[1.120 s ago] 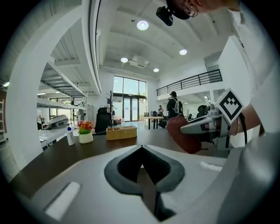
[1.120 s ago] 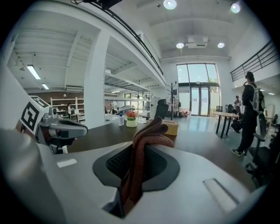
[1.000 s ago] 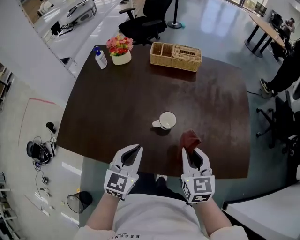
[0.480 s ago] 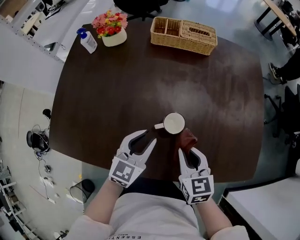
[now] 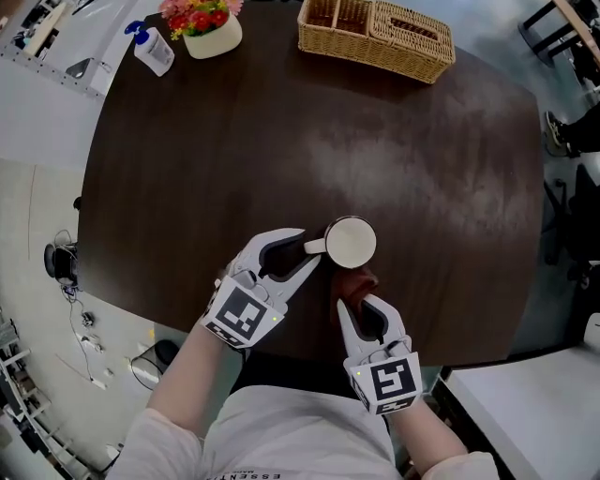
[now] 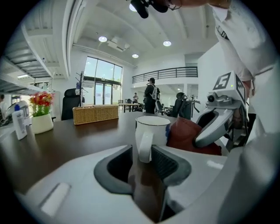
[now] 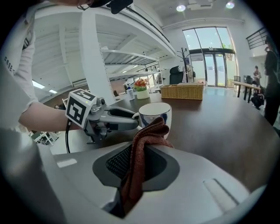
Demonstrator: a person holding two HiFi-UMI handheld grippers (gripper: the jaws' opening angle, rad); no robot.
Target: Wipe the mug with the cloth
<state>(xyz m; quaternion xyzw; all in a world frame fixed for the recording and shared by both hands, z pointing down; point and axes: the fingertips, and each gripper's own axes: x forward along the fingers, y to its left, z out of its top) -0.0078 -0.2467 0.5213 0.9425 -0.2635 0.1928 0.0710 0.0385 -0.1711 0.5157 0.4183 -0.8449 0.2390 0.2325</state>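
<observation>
A white mug (image 5: 350,242) stands upright on the dark brown table (image 5: 234,141), near its front edge, handle pointing left. My left gripper (image 5: 307,249) is shut on the mug's handle (image 6: 144,148), which sits between the two pads. Just in front of the mug, my right gripper (image 5: 353,302) is shut on a rust-red cloth (image 5: 357,281). In the right gripper view the cloth (image 7: 151,131) sticks up out of the jaws and its bunched top lies against the mug's (image 7: 155,111) near side. The mug's inside looks empty.
At the table's far edge stand a wicker basket (image 5: 375,37), a white pot of flowers (image 5: 202,28) and a pump bottle (image 5: 150,47). The table's front edge runs close under both grippers. Office chairs and another table stand farther off.
My left gripper has moved forward to the mug and shut on its handle. The right gripper has carried the cloth up against the mug. The head view has shifted toward the table.
</observation>
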